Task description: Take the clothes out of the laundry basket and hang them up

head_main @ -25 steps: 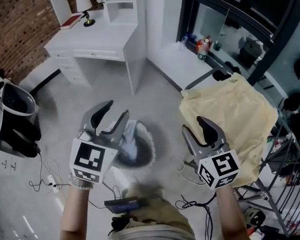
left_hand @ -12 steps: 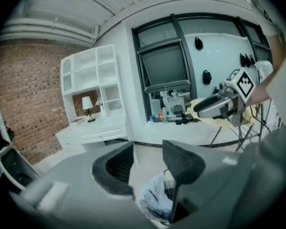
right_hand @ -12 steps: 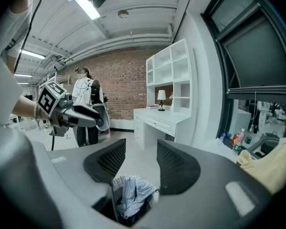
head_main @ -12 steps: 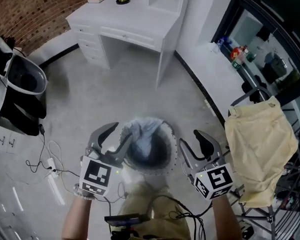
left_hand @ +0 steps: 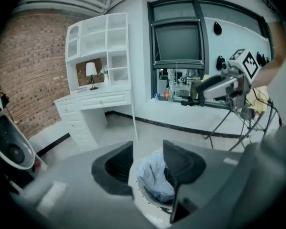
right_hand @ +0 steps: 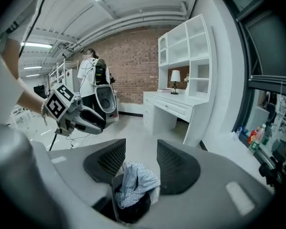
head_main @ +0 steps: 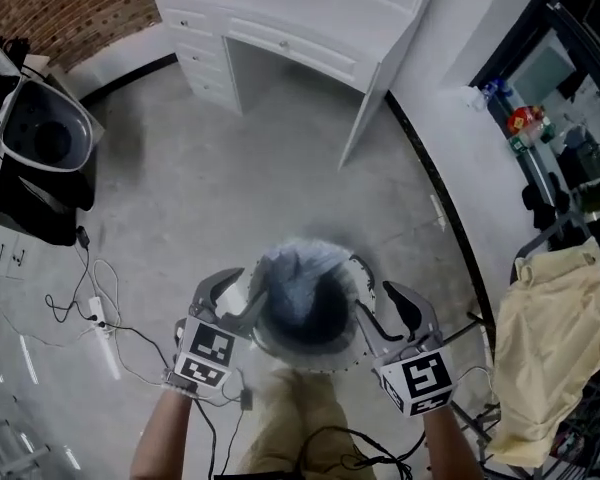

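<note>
On the floor (head_main: 280,168), the laundry basket (head_main: 322,328) opens upward.

White desk (head_main: 310,13), brick wall (head_main: 60,8), floor cables (head_main: 80,303)

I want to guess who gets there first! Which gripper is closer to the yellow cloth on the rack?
Right. The right gripper is at the laundry basket's right side, with the yellow cloth beyond it. The left gripper is across the basket, farther off.
</note>
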A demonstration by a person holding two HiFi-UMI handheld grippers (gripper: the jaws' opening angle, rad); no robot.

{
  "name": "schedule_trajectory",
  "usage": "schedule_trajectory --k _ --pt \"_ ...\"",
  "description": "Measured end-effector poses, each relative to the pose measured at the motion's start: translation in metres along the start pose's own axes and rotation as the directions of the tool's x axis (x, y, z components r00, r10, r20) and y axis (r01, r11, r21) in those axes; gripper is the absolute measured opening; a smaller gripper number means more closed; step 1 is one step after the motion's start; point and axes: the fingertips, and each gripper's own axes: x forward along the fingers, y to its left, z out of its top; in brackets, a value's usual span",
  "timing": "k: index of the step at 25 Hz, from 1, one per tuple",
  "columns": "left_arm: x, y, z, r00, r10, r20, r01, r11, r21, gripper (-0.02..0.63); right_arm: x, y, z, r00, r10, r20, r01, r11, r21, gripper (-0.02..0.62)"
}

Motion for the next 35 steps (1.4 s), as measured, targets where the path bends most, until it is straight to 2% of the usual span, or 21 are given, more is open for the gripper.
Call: schedule_trajectory --k 5,13,19,22,27,30,32,33,35 --pt "0.060 0.012 -0.057 0.996 0.002 -0.084 -0.003 1.000 -0.014 0.190 0.041 -0.003 -0.036 0.996 0.080 -0.026 -0.081 0.996 -0.044 0.209" --pt "0.154 0.027 -0.147 0.983 0.000 -0.186 -0.004 1.000 -0.022 0.190 0.101 -0.014 -0.117 0.990 0.122 -0.065 -0.122 0.992 -0.003 0.209" --pt "0.221 0.047 -0.209 0.953 0.030 -0.302 -0.030 1.000 0.007 0.190 0.127 -0.024 -0.165 0.990 0.110 -0.088 -0.105 0.993 0.063 0.209" --pt "0.244 0.050 -0.233 0.938 0.033 -0.344 -0.027 0.999 0.023 0.190 0.135 -0.028 -0.188 0.991 0.115 -0.073 -0.112 0.993 0.047 0.209" --pt "0.270 0.055 -0.249 0.925 0.045 -0.377 -0.044 0.999 0.011 0.176 0.135 -0.029 -0.207 0.990 0.103 -0.093 -0.097 0.993 0.071 0.209" --pt "0.273 0.057 -0.246 0.914 0.062 -0.401 -0.058 0.998 0.022 0.070 0.132 -0.032 -0.206 0.990 0.101 -0.101 -0.094 0.993 0.074 0.209" --pt "0.268 0.058 -0.239 0.916 0.075 -0.395 -0.071 0.997 0.024 0.055 0.128 -0.032 -0.204 0.988 0.095 -0.124 -0.083 0.992 0.097 0.208" --pt "0.264 0.057 -0.235 0.919 0.078 -0.386 -0.077 0.997 0.020 0.024 0.126 -0.032 -0.203 0.988 0.092 -0.124 -0.080 0.992 0.100 0.209" --pt "0.254 0.053 -0.222 0.929 0.083 -0.359 -0.085 0.996 0.011 0.020 0.121 -0.033 -0.199 0.990 0.090 -0.106 -0.080 0.993 0.091 0.208"
